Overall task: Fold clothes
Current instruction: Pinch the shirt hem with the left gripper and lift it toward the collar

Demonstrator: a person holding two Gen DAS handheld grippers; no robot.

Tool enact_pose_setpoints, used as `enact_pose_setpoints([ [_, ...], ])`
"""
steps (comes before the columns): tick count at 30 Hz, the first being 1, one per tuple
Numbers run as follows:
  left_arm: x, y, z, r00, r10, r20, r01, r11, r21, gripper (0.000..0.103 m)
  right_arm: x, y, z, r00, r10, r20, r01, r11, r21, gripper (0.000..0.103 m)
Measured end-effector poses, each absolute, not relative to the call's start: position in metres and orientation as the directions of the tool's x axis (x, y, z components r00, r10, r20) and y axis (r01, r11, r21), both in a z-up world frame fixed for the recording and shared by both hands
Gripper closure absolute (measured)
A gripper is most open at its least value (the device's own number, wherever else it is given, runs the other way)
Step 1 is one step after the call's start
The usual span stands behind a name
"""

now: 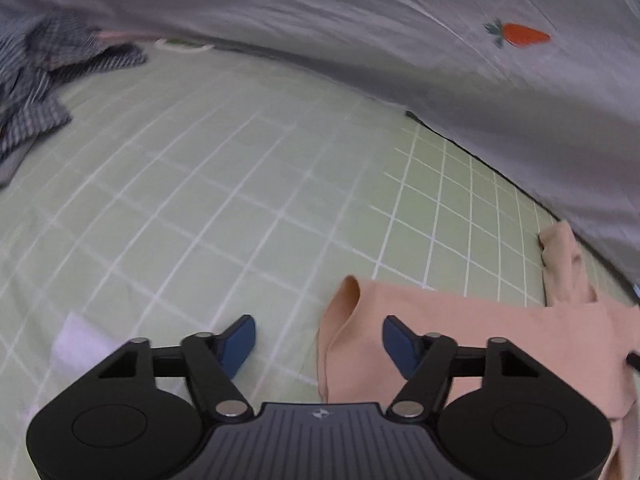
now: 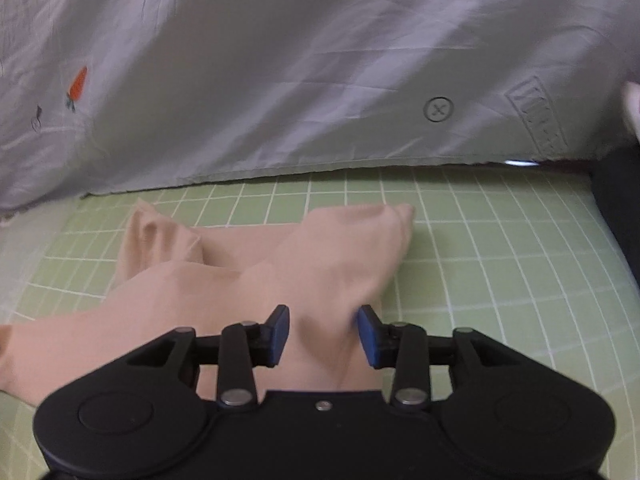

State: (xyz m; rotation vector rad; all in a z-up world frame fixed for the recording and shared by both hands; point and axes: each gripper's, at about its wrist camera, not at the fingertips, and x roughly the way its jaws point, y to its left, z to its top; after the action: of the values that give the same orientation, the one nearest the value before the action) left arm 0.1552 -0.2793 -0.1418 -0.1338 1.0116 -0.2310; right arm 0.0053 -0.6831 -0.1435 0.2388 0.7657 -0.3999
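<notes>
A peach garment [image 1: 500, 344] lies crumpled on the green checked sheet [image 1: 240, 200]. My left gripper [image 1: 320, 344] hangs open and wide just above the sheet, with the garment's left edge under its right finger and nothing pinched. In the right wrist view the same peach garment [image 2: 320, 248] spreads from the left toward the middle. A bunched fold of it rises between the blue pads [image 2: 370, 336] of my right gripper [image 2: 322, 336], whose jaws stand about half apart around the cloth.
A grey quilt [image 1: 440, 40] with a carrot print is heaped along the far side, also the quilt [image 2: 280, 80] behind the garment. A blue plaid garment [image 1: 36, 80] lies at the far left. A small white cloth [image 1: 80, 344] sits near the left gripper.
</notes>
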Motion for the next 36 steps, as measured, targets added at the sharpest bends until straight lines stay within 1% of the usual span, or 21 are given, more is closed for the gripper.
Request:
enact_pose_setpoints([
  [1,0.155,-0.282,-0.143,0.514,-0.254,-0.819,0.141,0.967,-0.211,0.058,0.009,-0.682,-0.145,0.643,-0.266,-0.719,0.430,0.901,0.051,0.072],
  [2,0.155,-0.284,-0.143,0.519,-0.259,-0.815,0.151,0.966,-0.211,0.066,0.014,-0.681,-0.148,0.635,-0.263,-0.726,0.417,0.908,0.036,0.083],
  [3,0.155,-0.286,-0.144,0.520,-0.268,-0.811,0.160,0.963,-0.216,0.089,0.018,-0.681,-0.150,0.623,-0.257,-0.739,0.402,0.915,0.020,0.087],
  [4,0.154,-0.288,-0.146,0.518,-0.285,-0.807,0.165,0.959,-0.232,0.099,0.022,-0.680,-0.152,0.610,-0.252,-0.751,0.386,0.922,0.005,0.096],
  [5,0.153,-0.289,-0.148,0.521,-0.300,-0.799,0.170,0.954,-0.247,0.099,0.022,-0.680,-0.151,0.610,-0.248,-0.752,0.376,0.927,0.000,0.098],
  [9,0.146,-0.290,-0.142,0.557,-0.332,-0.761,0.202,0.943,-0.264,0.101,0.016,-0.682,-0.143,0.630,-0.243,-0.738,0.368,0.930,0.008,0.099],
  [11,0.141,-0.284,-0.132,0.573,-0.359,-0.736,0.206,0.933,-0.295,0.101,0.005,-0.687,-0.132,0.662,-0.235,-0.711,0.392,0.918,0.062,0.099],
  [14,0.132,-0.265,-0.104,0.604,-0.412,-0.682,0.196,0.907,-0.374,0.101,-0.014,-0.696,-0.112,0.723,-0.213,-0.657,0.415,0.894,0.167,0.099],
  [17,0.117,-0.248,-0.071,0.648,-0.435,-0.625,0.195,0.888,-0.416,0.101,-0.017,-0.695,-0.104,0.757,-0.169,-0.631,0.391,0.891,0.231,0.099],
  [21,0.102,-0.221,-0.037,0.708,-0.427,-0.563,0.161,0.873,-0.459,0.101,-0.020,-0.694,-0.093,0.799,-0.110,-0.591,0.354,0.881,0.314,0.099],
  [24,0.105,-0.202,-0.044,0.723,-0.401,-0.563,0.081,0.858,-0.508,0.101,-0.022,-0.692,-0.085,0.828,-0.068,-0.556,0.322,0.870,0.374,0.098],
  [25,0.108,-0.197,-0.050,0.722,-0.390,-0.571,0.052,0.854,-0.517,0.101,-0.014,-0.692,-0.091,0.813,-0.070,-0.578,0.335,0.867,0.368,0.094],
  [26,0.112,-0.196,-0.059,0.715,-0.376,-0.590,0.028,0.858,-0.513,0.101,-0.007,-0.692,-0.098,0.797,-0.072,-0.600,0.349,0.865,0.360,0.085],
  [27,0.115,-0.194,-0.068,0.707,-0.362,-0.608,0.004,0.861,-0.508,0.101,0.001,-0.692,-0.105,0.779,-0.074,-0.622,0.363,0.863,0.352,0.079],
  [28,0.118,-0.193,-0.076,0.697,-0.354,-0.623,-0.015,0.862,-0.507,0.101,0.003,-0.693,-0.110,0.771,-0.083,-0.631,0.385,0.850,0.359,0.069],
  [29,0.119,-0.193,-0.083,0.685,-0.358,-0.635,-0.026,0.858,-0.513,0.101,0.002,-0.696,-0.114,0.769,-0.102,-0.631,0.413,0.832,0.370,0.061],
  [32,0.119,-0.196,-0.096,0.655,-0.355,-0.667,-0.049,0.861,-0.506,0.101,0.003,-0.707,-0.125,0.751,-0.143,-0.645,0.485,0.783,0.391,0.048],
  [33,0.120,-0.199,-0.101,0.645,-0.353,-0.678,-0.051,0.866,-0.498,0.101,0.006,-0.712,-0.130,0.736,-0.154,-0.659,0.508,0.769,0.388,0.047],
  [36,0.123,-0.202,-0.111,0.624,-0.345,-0.701,-0.057,0.875,-0.481,0.101,0.018,-0.727,-0.146,0.720,-0.107,-0.685,0.522,0.735,0.433,0.047],
])
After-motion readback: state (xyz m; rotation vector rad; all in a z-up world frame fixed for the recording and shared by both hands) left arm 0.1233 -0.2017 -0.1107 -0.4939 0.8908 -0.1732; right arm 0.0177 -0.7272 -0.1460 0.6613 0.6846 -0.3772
